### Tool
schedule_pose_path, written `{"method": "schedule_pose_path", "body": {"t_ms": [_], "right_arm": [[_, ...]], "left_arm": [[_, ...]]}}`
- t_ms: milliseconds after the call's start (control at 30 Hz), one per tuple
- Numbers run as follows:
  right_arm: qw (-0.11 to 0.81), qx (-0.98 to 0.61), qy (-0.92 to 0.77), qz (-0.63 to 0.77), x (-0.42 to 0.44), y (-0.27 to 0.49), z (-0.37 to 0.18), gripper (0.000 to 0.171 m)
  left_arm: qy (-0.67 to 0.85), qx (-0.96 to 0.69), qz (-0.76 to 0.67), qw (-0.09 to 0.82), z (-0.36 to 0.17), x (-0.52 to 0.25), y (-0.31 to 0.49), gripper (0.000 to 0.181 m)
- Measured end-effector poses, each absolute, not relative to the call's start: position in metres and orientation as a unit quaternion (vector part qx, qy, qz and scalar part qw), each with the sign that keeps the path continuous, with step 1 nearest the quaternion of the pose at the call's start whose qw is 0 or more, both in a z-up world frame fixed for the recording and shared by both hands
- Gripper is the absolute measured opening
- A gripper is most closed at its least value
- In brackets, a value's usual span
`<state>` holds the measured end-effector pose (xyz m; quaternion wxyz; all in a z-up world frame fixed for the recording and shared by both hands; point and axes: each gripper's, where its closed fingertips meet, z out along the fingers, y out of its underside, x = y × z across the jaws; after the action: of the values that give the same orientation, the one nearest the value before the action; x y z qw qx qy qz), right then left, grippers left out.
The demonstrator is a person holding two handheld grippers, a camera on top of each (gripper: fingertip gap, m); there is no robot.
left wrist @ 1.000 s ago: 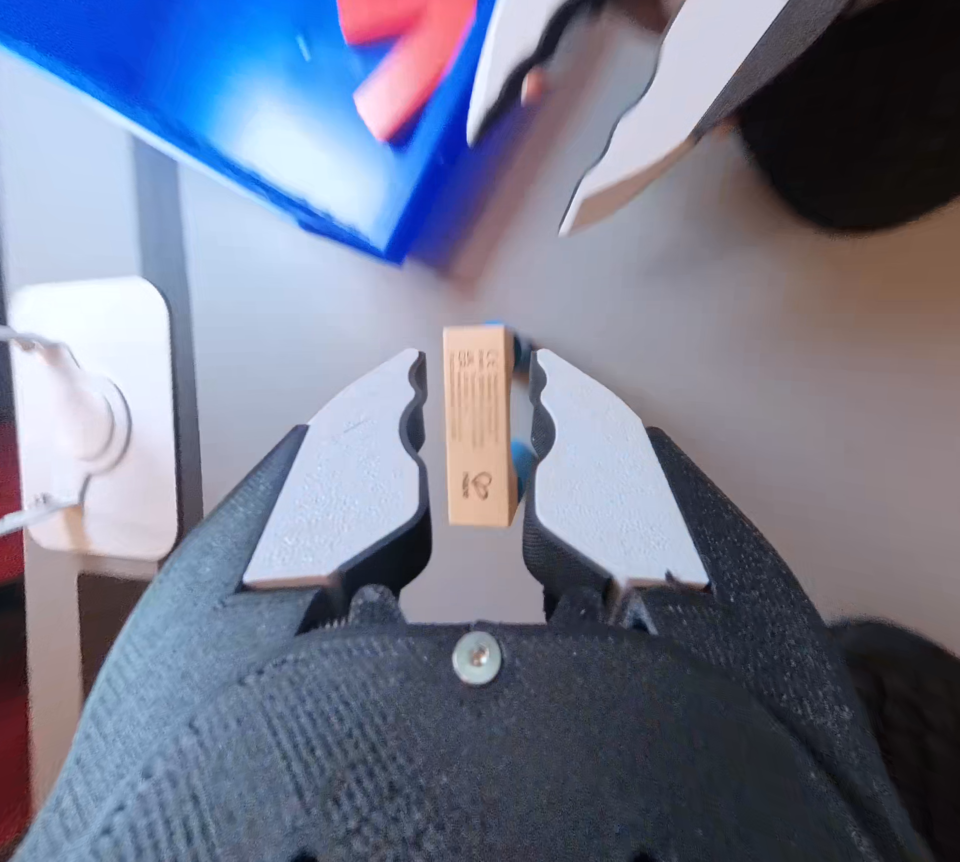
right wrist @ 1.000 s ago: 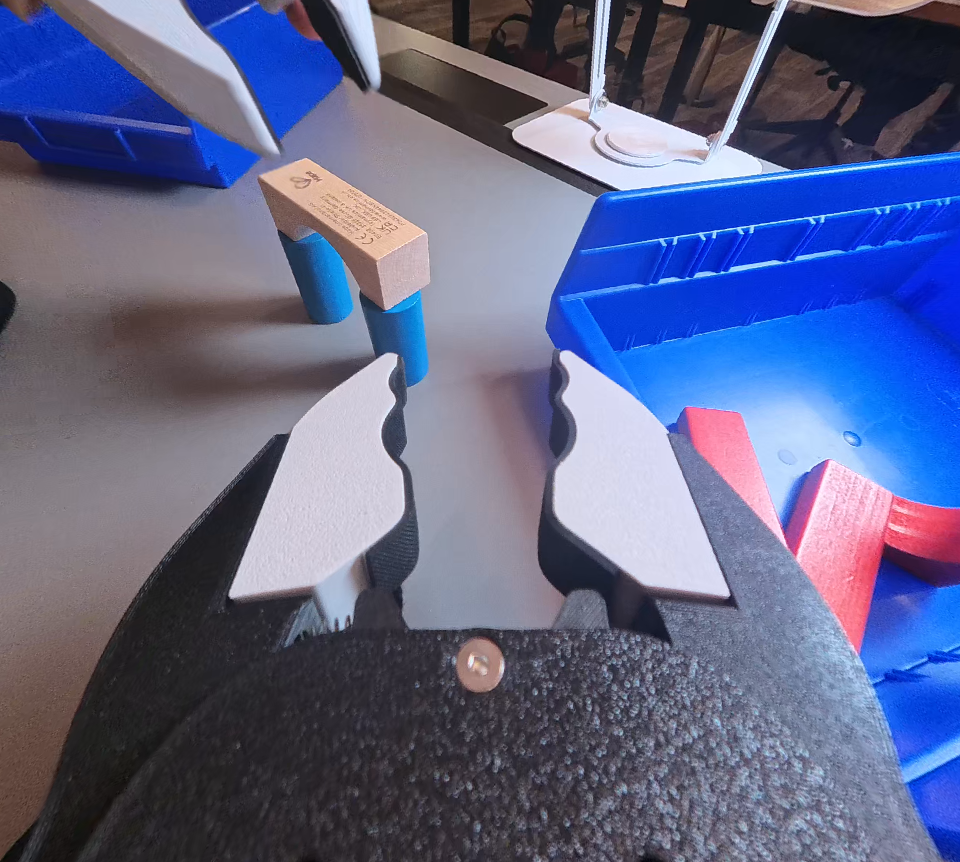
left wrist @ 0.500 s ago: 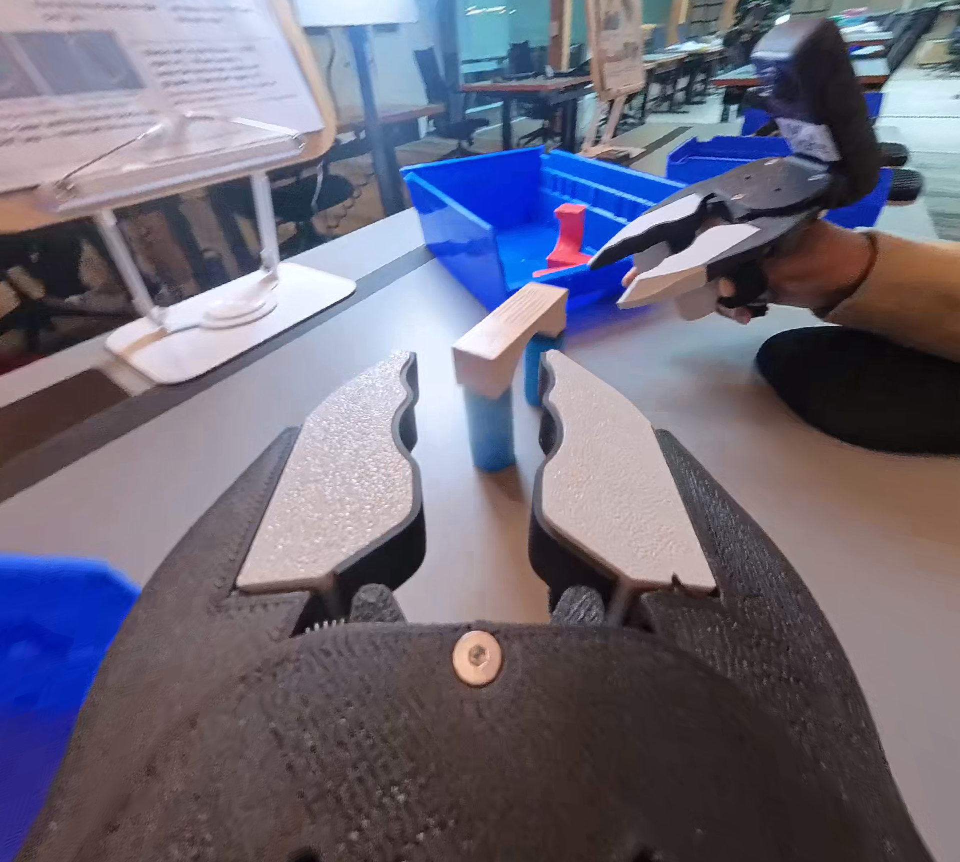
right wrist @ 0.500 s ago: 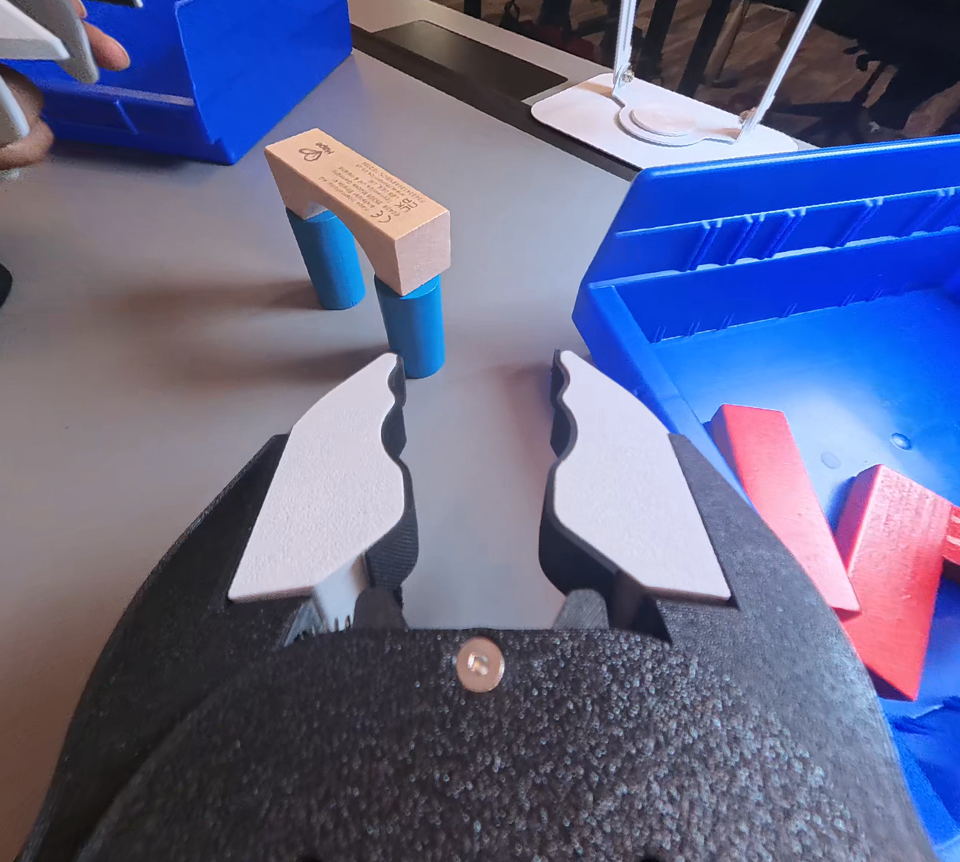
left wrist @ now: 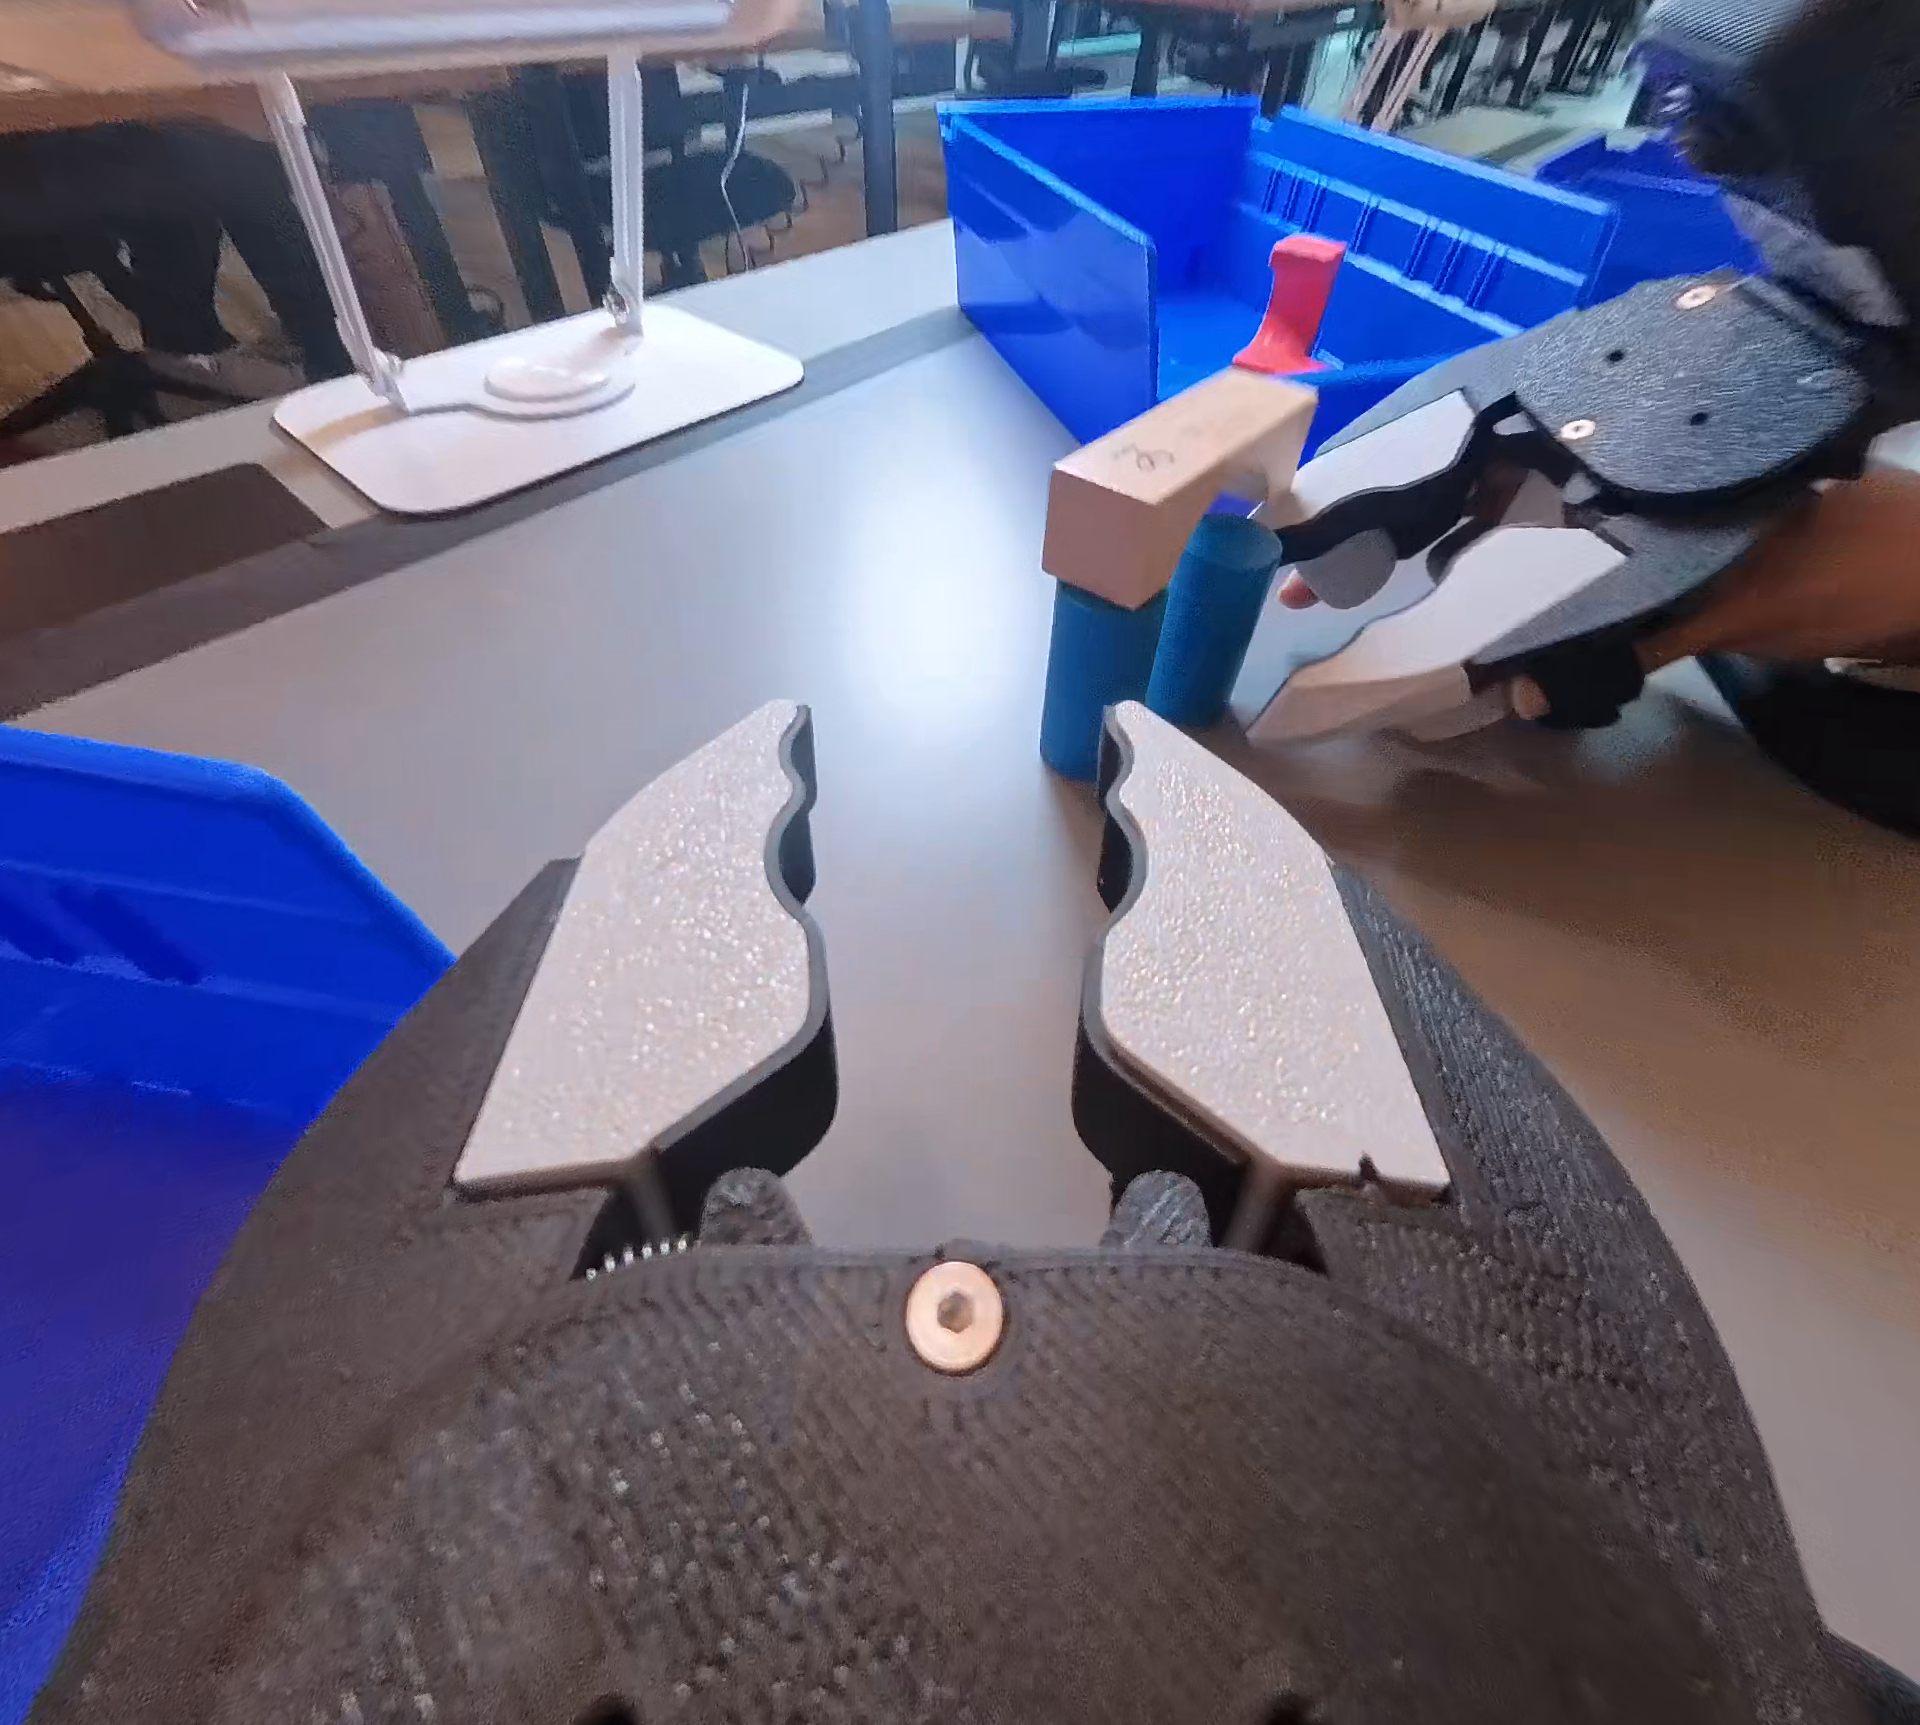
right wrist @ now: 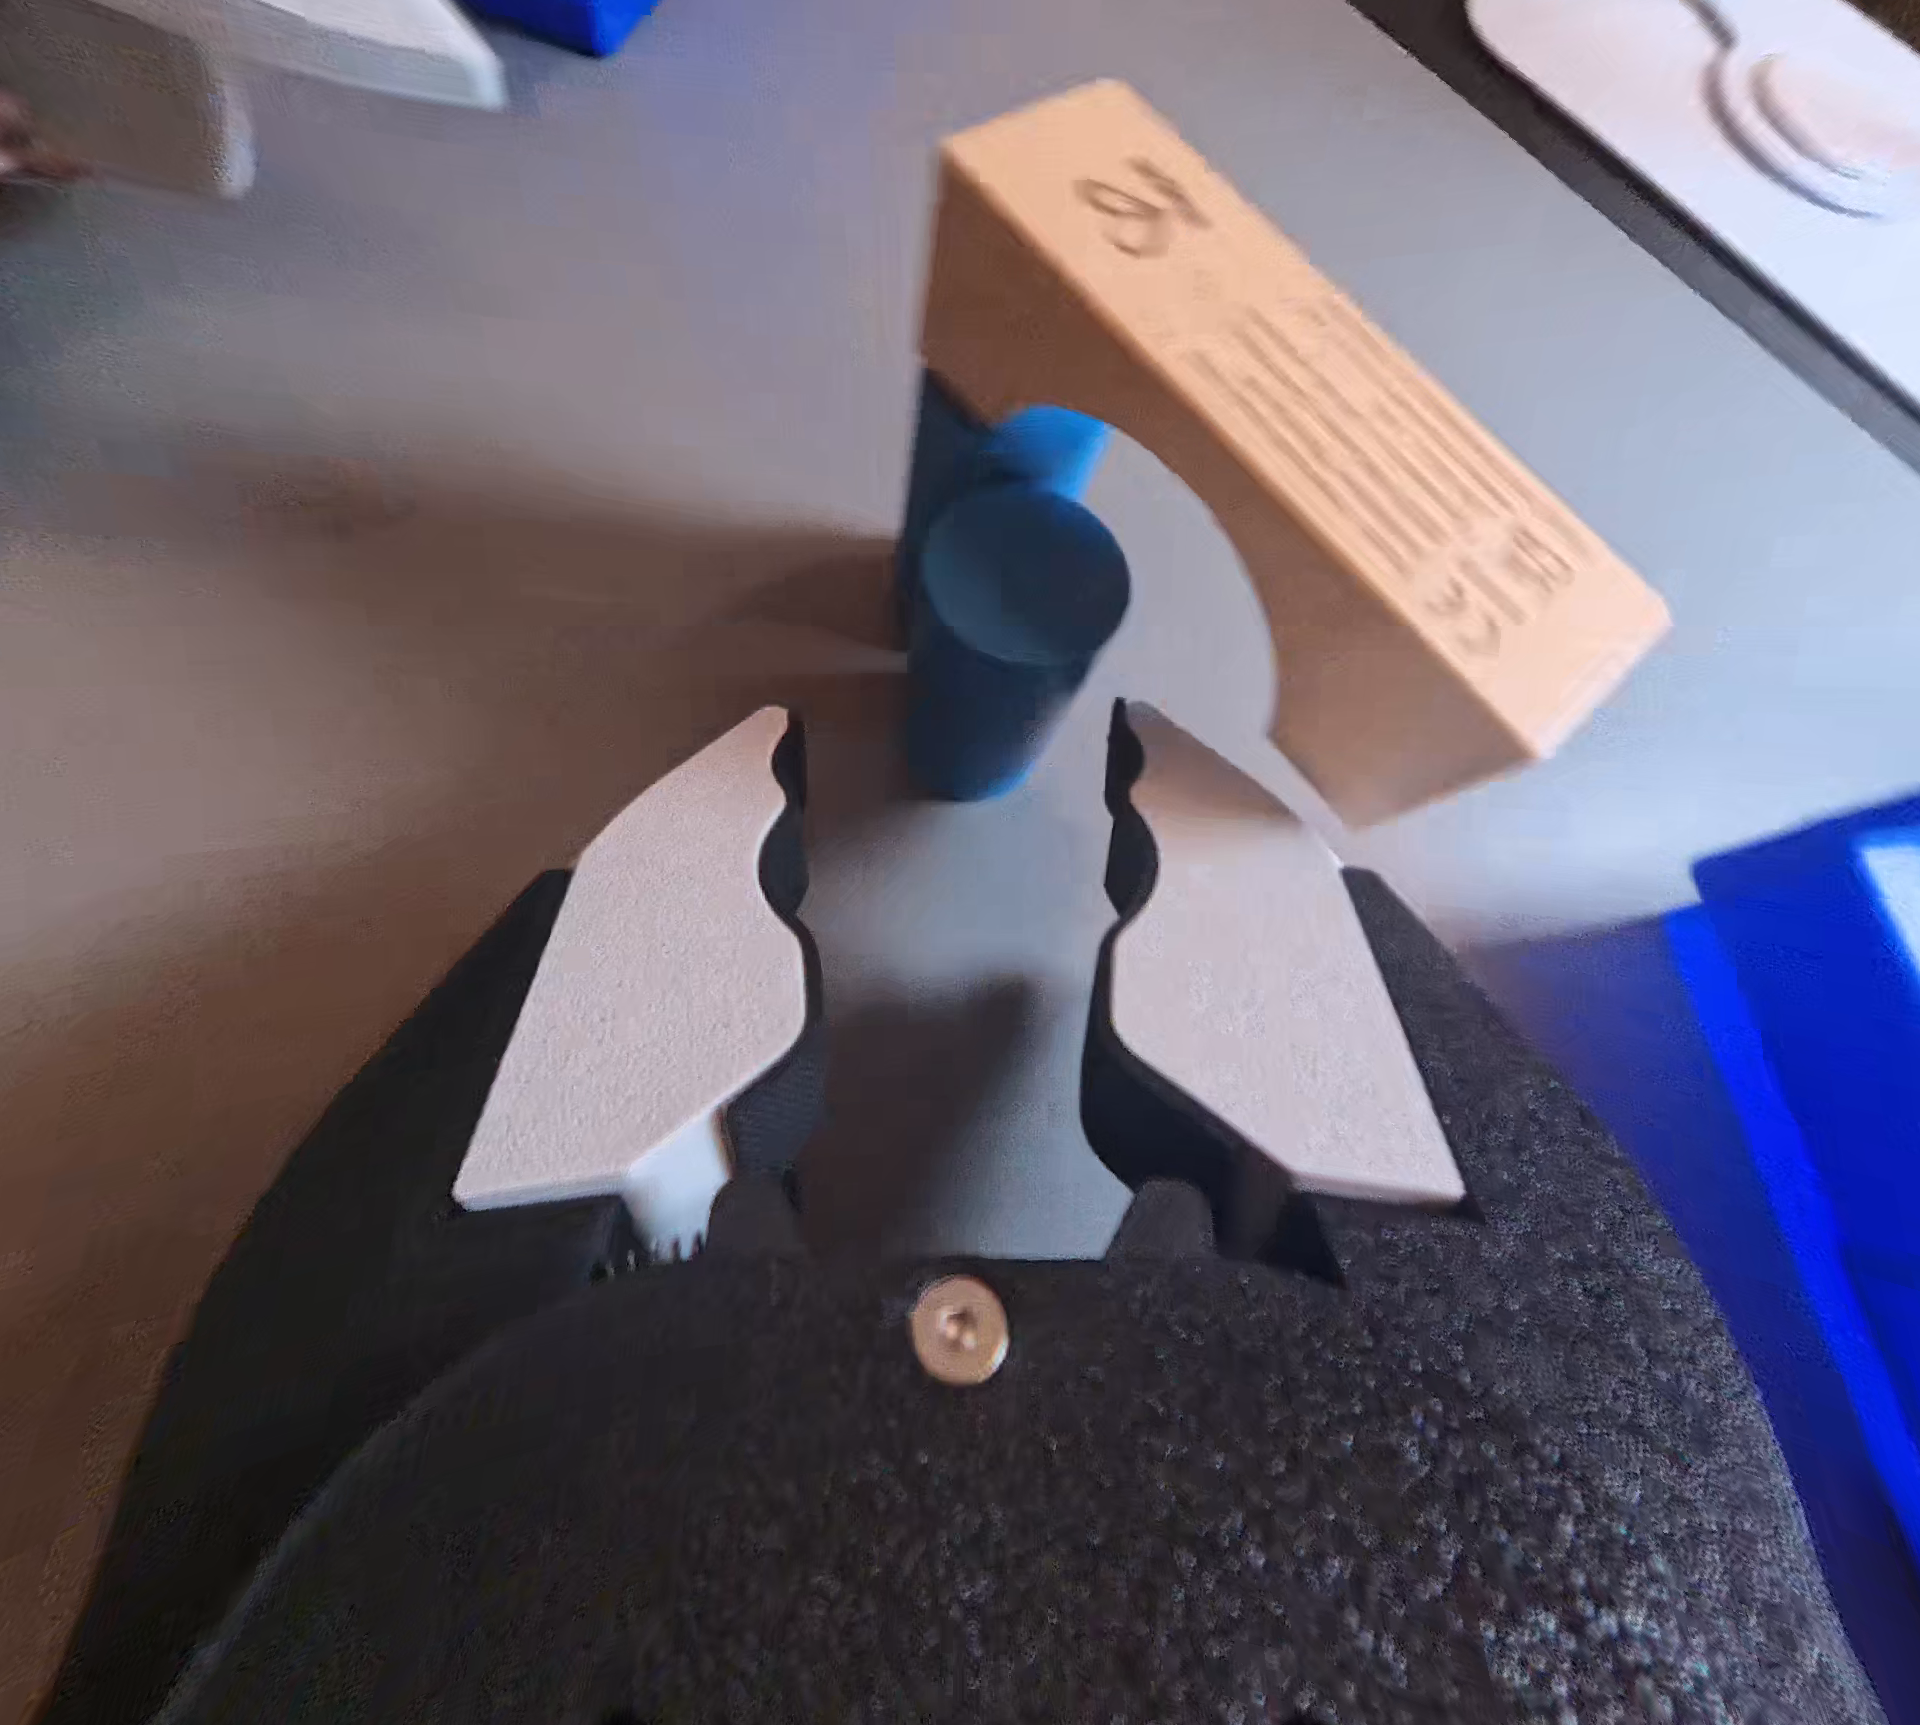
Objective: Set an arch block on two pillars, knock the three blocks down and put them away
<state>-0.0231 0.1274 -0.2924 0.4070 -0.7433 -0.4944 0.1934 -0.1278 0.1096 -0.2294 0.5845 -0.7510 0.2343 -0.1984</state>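
Observation:
A wooden arch block [left wrist: 1174, 480] is tilted. One end rests on a blue pillar [left wrist: 1101, 678]; its other end hangs in the air [right wrist: 1455, 636]. The second blue pillar [right wrist: 997, 657] leans, its top bare, just ahead of my right gripper [right wrist: 951, 730], which is open and low over the table. In the left wrist view the right gripper [left wrist: 1294, 626] is up against that pillar [left wrist: 1210, 626]. My left gripper [left wrist: 951, 740] is open and empty, just short of the near pillar. It also shows blurred at the top left of the right wrist view [right wrist: 364, 117].
A blue bin [left wrist: 1049, 273] behind the blocks holds a red block [left wrist: 1294, 304]. A second blue bin [left wrist: 156, 948] is close on the left. A white document stand [left wrist: 540, 408] is at the table's back edge, and its base [right wrist: 1714, 44] shows in the right wrist view. It is some 5 cm from my right tips to the blue pillar [left wrist: 1101, 678].
My right gripper has moved forward and down to the near pillar. That pillar now leans and the arch has tipped off it. My left gripper has drawn back a little.

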Motion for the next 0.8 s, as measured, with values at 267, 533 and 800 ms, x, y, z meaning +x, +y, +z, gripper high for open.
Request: {"method": "schedule_pose_path", "body": {"t_ms": [267, 533, 800], "right_arm": [[0.454, -0.683, -0.536, 0.202, -0.02, 0.099, -0.267, 0.055], [0.482, -0.713, -0.447, 0.244, 0.028, 0.133, -0.239, 0.056], [0.473, -0.714, -0.467, 0.219, 0.025, 0.133, -0.248, 0.056]], "left_arm": [[0.237, -0.812, -0.164, 0.508, -0.261, -0.13, 0.109, 0.063], [0.242, -0.842, -0.16, 0.454, -0.286, -0.127, 0.111, 0.069], [0.384, -0.779, -0.278, 0.411, -0.276, -0.041, 0.08, 0.057]]}}
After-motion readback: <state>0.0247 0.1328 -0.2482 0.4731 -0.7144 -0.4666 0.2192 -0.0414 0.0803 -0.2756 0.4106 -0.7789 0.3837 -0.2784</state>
